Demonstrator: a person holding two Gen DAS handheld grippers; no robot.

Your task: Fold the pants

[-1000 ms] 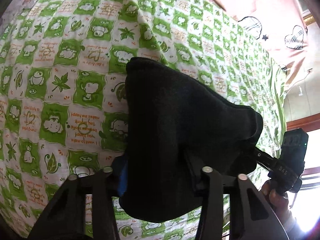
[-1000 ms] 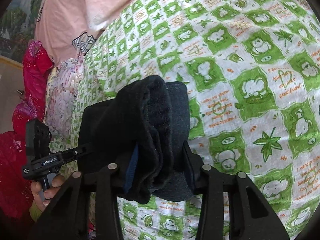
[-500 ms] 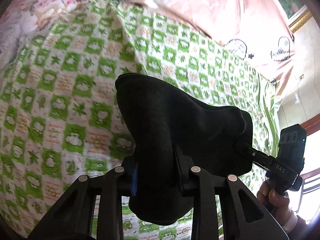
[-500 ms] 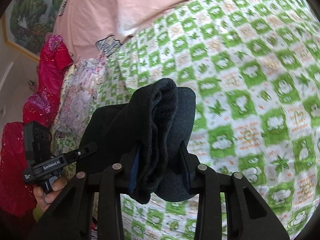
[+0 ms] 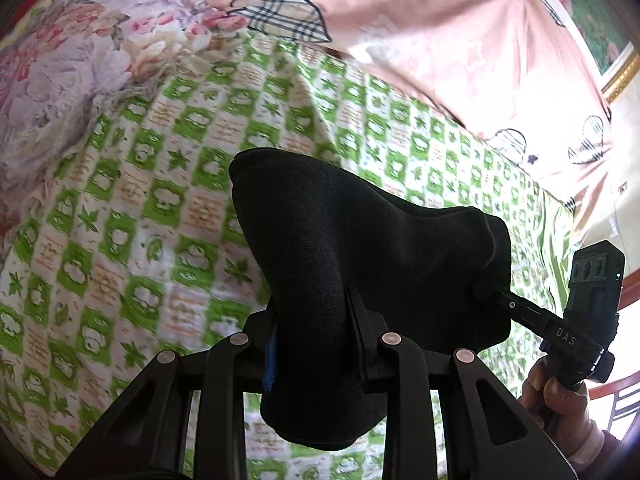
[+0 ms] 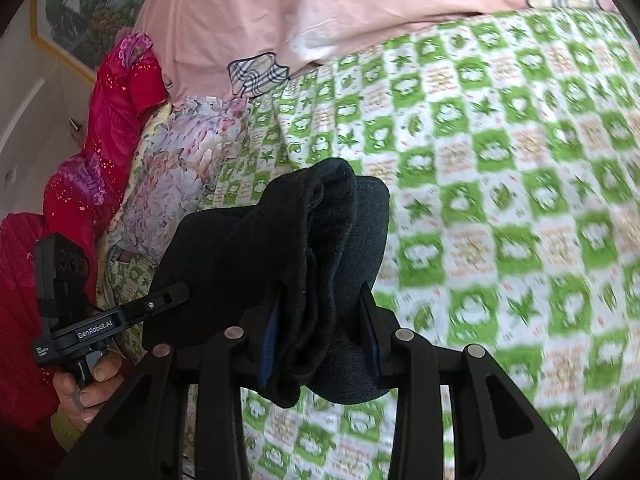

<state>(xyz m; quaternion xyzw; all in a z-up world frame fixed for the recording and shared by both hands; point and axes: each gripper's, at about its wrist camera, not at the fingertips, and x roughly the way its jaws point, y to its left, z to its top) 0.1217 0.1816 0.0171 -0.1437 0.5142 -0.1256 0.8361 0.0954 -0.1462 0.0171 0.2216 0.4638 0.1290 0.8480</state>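
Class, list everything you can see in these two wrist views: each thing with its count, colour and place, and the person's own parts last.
pants: one, black, held bunched above the bed
bedsheet: one, green and white check, covering the bed
pink cover: one, pink with plaid shapes, at the far end
floral quilt: one, pale floral, left bed edge
red garment: one, red, beside the bed
framed picture: one, green, on the wall
left gripper: black, jaws shut on pants
right gripper: black, jaws shut on pants

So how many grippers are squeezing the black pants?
2. The left gripper pinches one end of the black pants, and the right gripper pinches the other end, holding them up over the green checkered sheet.
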